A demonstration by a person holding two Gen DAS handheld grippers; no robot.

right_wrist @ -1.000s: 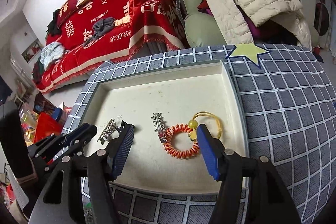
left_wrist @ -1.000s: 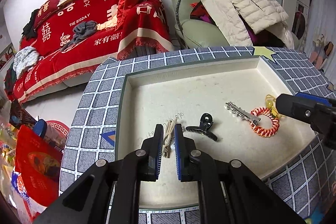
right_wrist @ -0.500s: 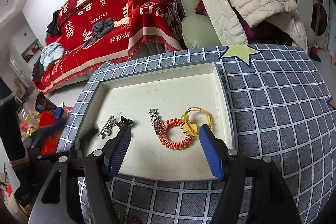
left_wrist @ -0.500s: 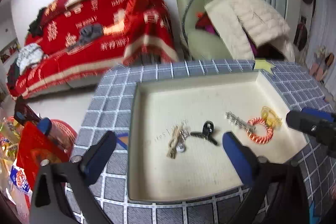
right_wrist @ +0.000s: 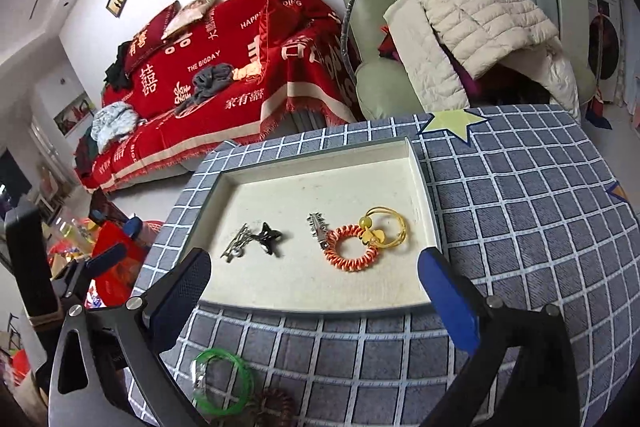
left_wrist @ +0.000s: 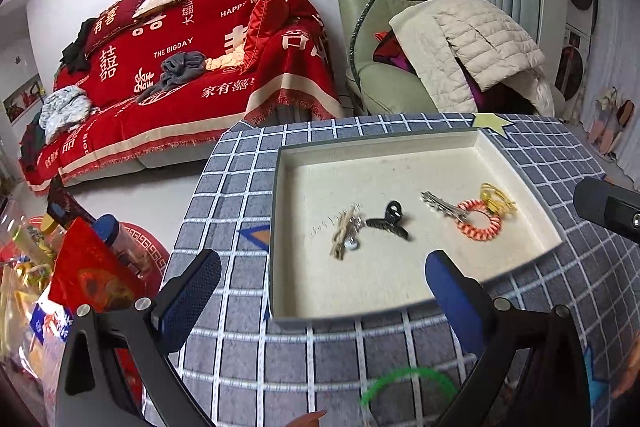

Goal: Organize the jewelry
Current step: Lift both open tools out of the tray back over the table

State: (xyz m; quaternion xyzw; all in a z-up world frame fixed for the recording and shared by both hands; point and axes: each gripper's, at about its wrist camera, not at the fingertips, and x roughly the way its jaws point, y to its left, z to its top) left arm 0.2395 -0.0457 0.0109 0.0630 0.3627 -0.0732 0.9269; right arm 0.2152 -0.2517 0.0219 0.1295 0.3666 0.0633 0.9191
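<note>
Only right view, brown coil [right_wrist: 276,405], whole

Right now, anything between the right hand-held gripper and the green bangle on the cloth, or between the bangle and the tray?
Nothing visible. The green bangle lies on the checked cloth just below the right hand-held gripper, whose jaws are opening with nothing between them. Only bare cloth separates it from the tray rim. A brown coil sits beside it, off the path.

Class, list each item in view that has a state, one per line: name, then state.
Left gripper: open, empty.
Right gripper: jaws opening, nothing between.
Black claw clip: lying in tray.
Orange coil hair tie: in tray, touching yellow hair tie.
Green bangle: outside tray, on cloth.
</note>
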